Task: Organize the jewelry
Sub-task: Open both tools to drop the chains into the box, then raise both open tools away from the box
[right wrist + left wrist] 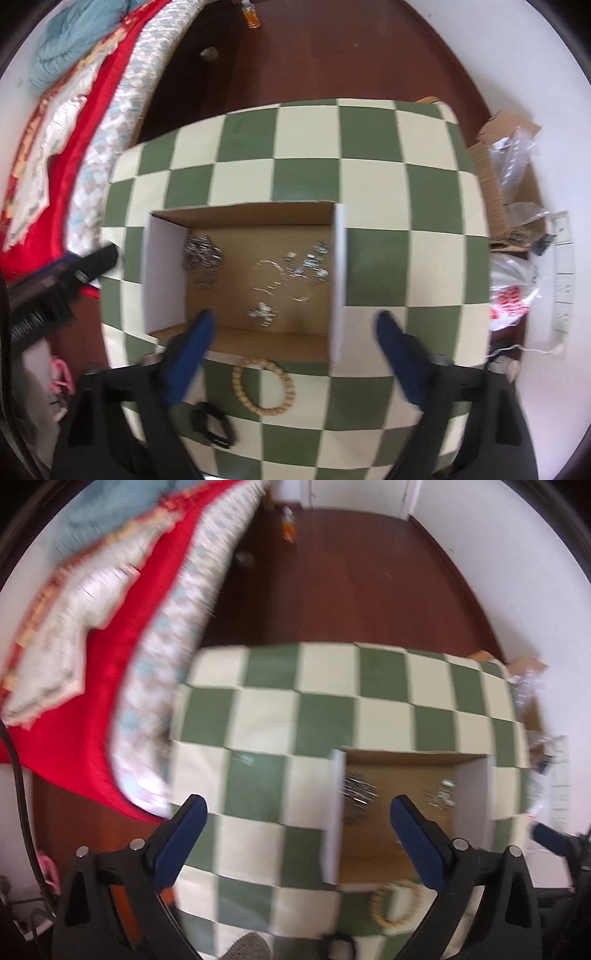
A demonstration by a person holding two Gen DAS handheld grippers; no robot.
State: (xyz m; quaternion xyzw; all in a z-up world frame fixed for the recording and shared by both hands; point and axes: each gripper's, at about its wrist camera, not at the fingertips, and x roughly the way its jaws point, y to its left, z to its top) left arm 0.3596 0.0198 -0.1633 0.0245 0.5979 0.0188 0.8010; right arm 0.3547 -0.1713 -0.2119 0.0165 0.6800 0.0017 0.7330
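1. Bedroom floor setup: green/cream checkered table [369, 184] over dark wood floor, red bedding [107, 74] off to the left.
2. Nearest: right gripper [295, 325] wide open, nothing in it, hanging over the near edge of the cardboard box [243, 218]. Left gripper [299, 812] also spread wide, empty, over the cloth left of the box.
3. Just beyond the right gripper's tips: beaded bracelet [264, 386] lying flat outside the box, touching its near wall; dark clip-like item [212, 424] beside it.
4. Further: silver pieces [203, 254] already inside the box.
5. Likely next: bracelet. Drop low, straddle one side of the ring w/ the fingers, pinch firmly, lift clear of the wall, release in a bare spot.
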